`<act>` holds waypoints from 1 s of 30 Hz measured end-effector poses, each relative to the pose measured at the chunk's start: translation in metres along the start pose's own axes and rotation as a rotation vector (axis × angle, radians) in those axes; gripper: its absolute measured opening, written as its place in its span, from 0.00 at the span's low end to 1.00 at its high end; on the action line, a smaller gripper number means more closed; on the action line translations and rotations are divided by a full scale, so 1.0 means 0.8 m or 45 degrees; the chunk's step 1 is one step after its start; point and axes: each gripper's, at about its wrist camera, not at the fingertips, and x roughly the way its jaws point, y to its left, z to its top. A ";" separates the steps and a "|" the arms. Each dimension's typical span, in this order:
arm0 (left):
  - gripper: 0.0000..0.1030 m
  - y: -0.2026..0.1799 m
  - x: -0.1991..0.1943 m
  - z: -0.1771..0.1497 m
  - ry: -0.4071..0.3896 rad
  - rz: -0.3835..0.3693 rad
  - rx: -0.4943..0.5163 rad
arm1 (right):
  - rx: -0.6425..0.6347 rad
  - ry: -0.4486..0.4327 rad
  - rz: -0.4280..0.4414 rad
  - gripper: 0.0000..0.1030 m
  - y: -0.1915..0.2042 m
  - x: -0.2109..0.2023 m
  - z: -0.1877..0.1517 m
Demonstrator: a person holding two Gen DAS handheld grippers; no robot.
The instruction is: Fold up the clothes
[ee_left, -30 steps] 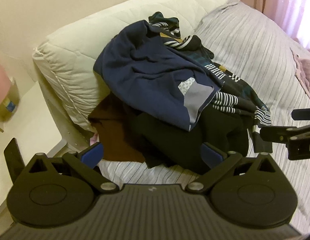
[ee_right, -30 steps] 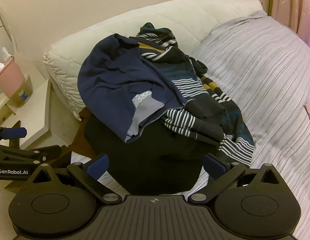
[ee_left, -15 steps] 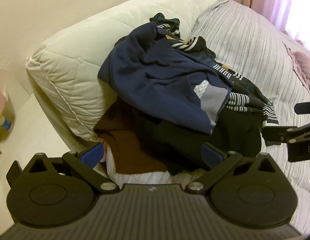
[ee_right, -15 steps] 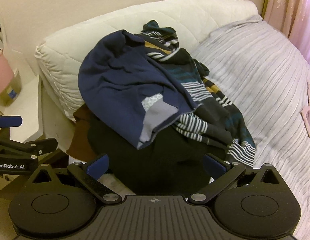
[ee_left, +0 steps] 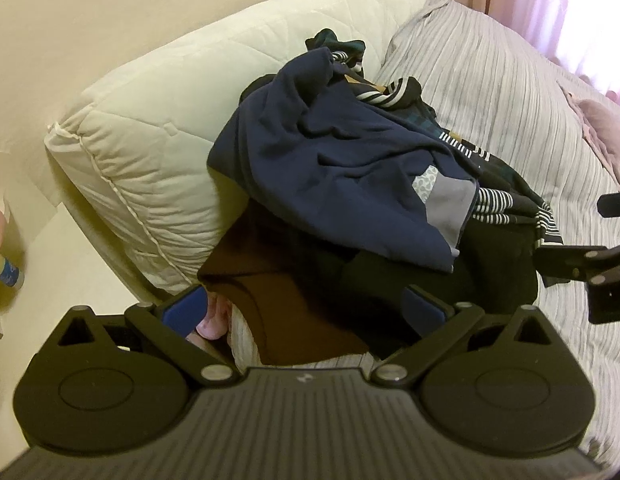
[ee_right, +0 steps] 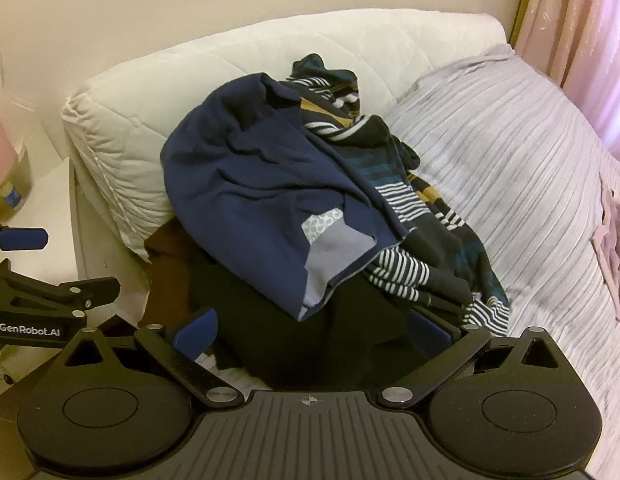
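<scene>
Left wrist view: crumpled clothes pile (ee_left: 349,208) lies on the bed (ee_left: 509,112) against the pillow (ee_left: 158,128). Both hand-held grippers, left (ee_left: 306,308) and right (ee_right: 311,328), gape empty. Tangled layers risk one pinch dragging several garments.

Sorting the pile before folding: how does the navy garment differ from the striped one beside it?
The navy garment is plain, apart from a grey patch near its hem; the striped garment carries white, teal and mustard bands on black. The navy garment lies on top, nearer the pillow; the striped garment sits partly under it, trailing onto the grey bedspread. Both are crumpled, unfolded and untouched by either tongs.
</scene>
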 end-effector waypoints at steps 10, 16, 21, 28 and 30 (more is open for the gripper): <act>0.99 -0.006 0.002 0.010 0.009 0.016 0.020 | -0.003 0.001 0.009 1.00 -0.011 0.004 0.006; 0.99 -0.019 0.001 0.020 0.019 0.044 0.059 | -0.011 0.004 0.015 1.00 -0.019 0.008 0.010; 0.99 -0.027 -0.001 0.027 0.016 0.072 0.084 | -0.021 0.006 0.020 1.00 -0.026 0.009 0.012; 0.99 -0.036 0.001 0.030 0.037 0.085 0.094 | -0.021 0.024 0.031 1.00 -0.032 0.012 0.011; 0.99 -0.039 0.002 0.029 0.042 0.089 0.097 | -0.023 0.027 0.035 1.00 -0.033 0.013 0.011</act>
